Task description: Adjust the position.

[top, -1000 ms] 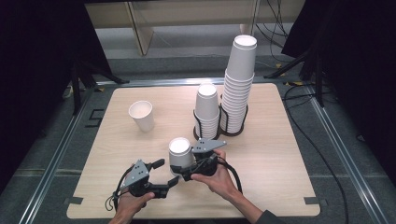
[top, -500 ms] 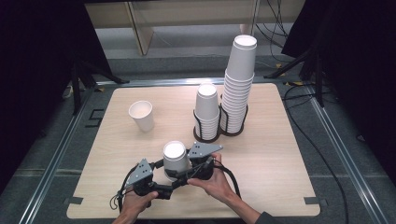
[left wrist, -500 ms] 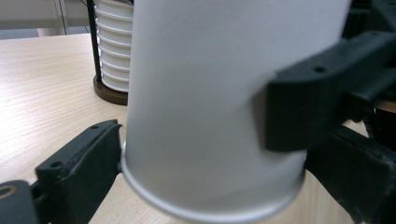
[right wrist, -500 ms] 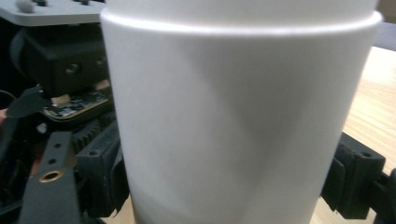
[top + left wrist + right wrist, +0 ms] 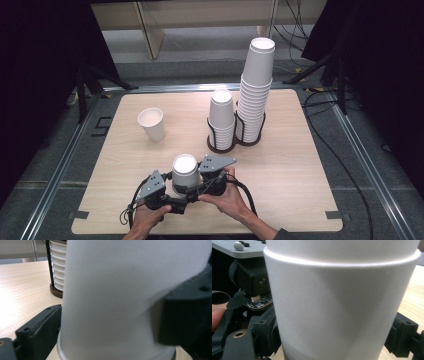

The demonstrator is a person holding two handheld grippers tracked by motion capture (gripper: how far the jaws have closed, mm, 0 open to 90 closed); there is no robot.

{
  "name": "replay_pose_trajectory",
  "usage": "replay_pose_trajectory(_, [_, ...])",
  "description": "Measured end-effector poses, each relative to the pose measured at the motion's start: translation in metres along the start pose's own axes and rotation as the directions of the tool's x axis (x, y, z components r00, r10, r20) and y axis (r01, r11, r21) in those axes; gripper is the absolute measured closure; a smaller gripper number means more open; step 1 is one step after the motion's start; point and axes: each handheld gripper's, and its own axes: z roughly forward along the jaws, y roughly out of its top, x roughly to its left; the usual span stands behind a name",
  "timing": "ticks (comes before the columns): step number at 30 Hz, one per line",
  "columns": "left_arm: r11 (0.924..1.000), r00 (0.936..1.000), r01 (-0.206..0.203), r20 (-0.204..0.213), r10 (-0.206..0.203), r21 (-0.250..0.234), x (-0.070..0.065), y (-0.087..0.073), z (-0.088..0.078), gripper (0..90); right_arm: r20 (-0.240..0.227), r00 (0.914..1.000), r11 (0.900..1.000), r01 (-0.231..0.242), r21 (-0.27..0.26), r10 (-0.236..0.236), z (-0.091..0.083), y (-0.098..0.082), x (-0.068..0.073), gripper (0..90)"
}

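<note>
At lower centre both grippers, left (image 5: 172,192) and right (image 5: 200,182), clamp nested cups (image 5: 185,172), likely to separate them.

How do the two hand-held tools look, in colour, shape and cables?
Both are black, blocky devices. The left tool and the right tool each carry a grey three-cornered plate on top, and a black cable trails from each. The jaws are black with small screw holes. A dark sleeve edge shows at the right forearm.
</note>
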Motion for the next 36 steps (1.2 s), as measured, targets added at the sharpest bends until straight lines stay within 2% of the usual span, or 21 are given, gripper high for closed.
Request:
replay_pose_trajectory(1, [1.0000, 1.0000, -0.001, 0.002, 0.001, 0.001, 0.000, 0.000, 0.000, 1.2, 0.014, 0.9996, 1.000, 0.024, -0.002, -0.024, 0.000, 0.000, 0.000, 17.8])
replay_pose_trajectory(4, [0.9999, 0.9999, -0.007, -0.012, 0.007, 0.013, -0.002, 0.000, -0.002, 2.3, 0.011, 0.9998, 1.000, 0.019, 0.001, -0.019, 0.000, 0.000, 0.000, 17.5])
replay_pose_trajectory(8, [0.9990, 0.9990, -0.039, -0.020, 0.040, 0.020, -0.003, 0.001, -0.003, 5.7, -0.003, 1.0000, 1.000, -0.009, -0.003, 0.009, 0.000, 0.000, -0.003, 15.4])
replay_pose_trajectory(9, [0.9990, 0.9989, -0.041, -0.021, 0.041, 0.016, -0.003, 0.001, -0.002, 6.5, -0.027, 0.9986, 0.999, -0.046, 0.003, 0.046, 0.000, -0.001, -0.003, 14.9])
replay_pose_trajectory(11, [0.9986, 0.9984, -0.053, -0.018, 0.053, 0.009, -0.004, 0.002, -0.003, 8.1, -0.011, 0.9993, 0.999, -0.034, 0.000, 0.034, -0.001, 0.000, -0.004, 14.0])
replay_pose_trajectory(12, [0.9973, 0.9972, -0.070, -0.023, 0.071, 0.021, -0.004, 0.003, -0.004, 8.7, -0.007, 0.9995, 1.000, -0.030, -0.007, 0.030, -0.002, 0.001, -0.005, 13.7])
replay_pose_trajectory(13, [0.9971, 0.9970, -0.077, -0.013, 0.077, 0.000, -0.004, 0.003, -0.003, 9.2, -0.022, 0.9992, 0.999, -0.035, -0.007, 0.035, -0.002, 0.002, -0.004, 13.4])
replay_pose_trajectory(16, [0.9906, 0.9905, -0.132, -0.033, 0.133, 0.035, -0.007, 0.005, -0.005, 10.0, -0.009, 0.9999, 1.000, -0.009, 0.007, 0.009, -0.005, 0.006, -0.002, 13.3])
replay_pose_trajectory(17, [0.9912, 0.9909, -0.131, -0.028, 0.131, 0.022, -0.007, 0.005, -0.004, 10.3, -0.008, 1.0000, 1.000, 0.001, 0.007, -0.001, -0.007, 0.007, -0.003, 13.4])
replay_pose_trajectory(19, [0.9869, 0.9877, -0.152, -0.028, 0.154, 0.053, -0.007, 0.006, -0.006, 10.7, 0.000, 1.0000, 1.000, 0.004, 0.019, -0.004, -0.011, 0.010, -0.002, 13.7])
replay_pose_trajectory(21, [0.9857, 0.9865, -0.161, -0.021, 0.162, 0.049, -0.007, 0.005, -0.005, 11.1, -0.014, 0.9998, 1.000, -0.017, 0.011, 0.017, -0.015, 0.013, -0.002, 14.7])
replay_pose_trajectory(22, [0.9828, 0.9845, -0.171, -0.029, 0.173, 0.071, -0.007, 0.006, -0.006, 11.2, -0.003, 1.0000, 1.000, 0.003, 0.000, -0.003, -0.017, 0.015, -0.003, 15.2])
replay_pose_trajectory(26, [0.9698, 0.9747, -0.216, -0.034, 0.221, 0.113, -0.006, 0.006, -0.008, 11.6, -0.010, 0.9999, 1.000, 0.012, 0.007, -0.012, -0.029, 0.024, -0.005, 15.5])
replay_pose_trajectory(27, [0.9643, 0.9719, -0.227, -0.031, 0.234, 0.136, -0.006, 0.006, -0.009, 11.7, -0.017, 0.9998, 1.000, 0.011, 0.008, -0.011, -0.031, 0.026, -0.006, 15.5])
replay_pose_trajectory(28, [0.9610, 0.9685, -0.241, -0.032, 0.247, 0.136, -0.006, 0.006, -0.009, 11.8, -0.027, 0.9995, 1.000, -0.016, 0.026, 0.016, -0.035, 0.028, -0.005, 15.5])
replay_pose_trajectory(29, [0.9520, 0.9628, -0.260, -0.032, 0.268, 0.162, -0.006, 0.007, -0.010, 11.9, -0.025, 0.9996, 1.000, 0.015, 0.023, -0.015, -0.036, 0.030, -0.007, 15.5])
replay_pose_trajectory(30, [0.9523, 0.9637, -0.257, -0.029, 0.265, 0.164, -0.007, 0.007, -0.010, 12.0, -0.030, 0.9995, 0.999, 0.014, 0.038, -0.013, -0.039, 0.031, -0.008, 15.5])
replay_pose_trajectory(31, [0.9494, 0.9611, -0.268, -0.023, 0.275, 0.164, -0.007, 0.007, -0.009, 12.1, -0.031, 0.9994, 0.999, 0.016, 0.039, -0.015, -0.041, 0.031, -0.009, 15.6])
replay_pose_trajectory(33, [0.9398, 0.9546, -0.289, -0.018, 0.297, 0.182, -0.008, 0.007, -0.009, 12.2, -0.042, 0.9991, 0.998, 0.012, 0.061, -0.009, -0.044, 0.032, -0.009, 15.6])
replay_pose_trajectory(34, [0.9306, 0.9498, -0.301, -0.021, 0.312, 0.208, -0.008, 0.008, -0.010, 12.2, -0.045, 0.9989, 0.997, 0.018, 0.076, -0.015, -0.045, 0.032, -0.010, 15.6])
replay_pose_trajectory(36, [0.9307, 0.9502, -0.300, -0.019, 0.311, 0.208, -0.009, 0.007, -0.009, 12.3, -0.052, 0.9985, 0.994, 0.022, 0.106, -0.016, -0.045, 0.031, -0.011, 15.7])
